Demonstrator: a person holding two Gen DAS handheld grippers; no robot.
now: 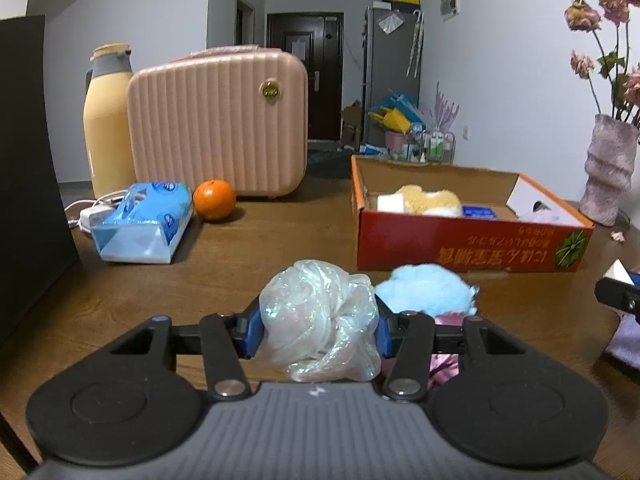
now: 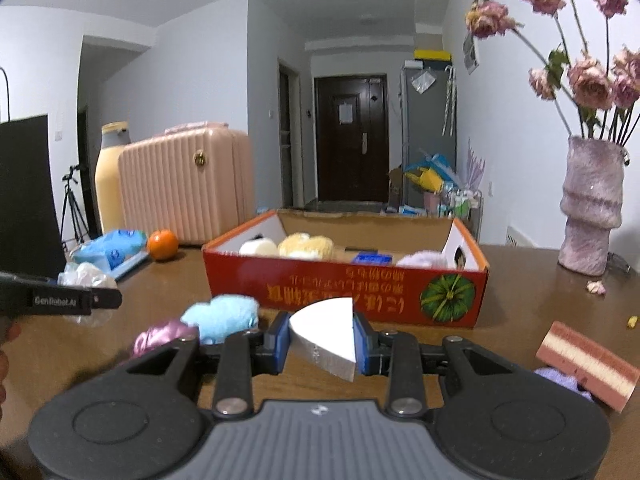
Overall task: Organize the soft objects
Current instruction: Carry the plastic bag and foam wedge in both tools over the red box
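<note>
Left tongs (image 1: pixel 319 326) clamped on iridescent bag (image 1: pixel 320 320) — right tongs (image 2: pixel 321 340) on white wedge (image 2: pixel 326 334), near box (image 2: pixel 344 294).

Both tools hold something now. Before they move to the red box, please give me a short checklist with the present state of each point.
1. Left tool closed on the iridescent bundle: ok.
2. Right tool closed on the white wedge: ok.
3. Red box open on top: ok.
4. Free floor inside the box between the yellow plush and the blue pack: cannot tell, the front wall hides it.
5. Blue plush and pink shiny piece out of the box: not ok, they lie on the table.
</note>
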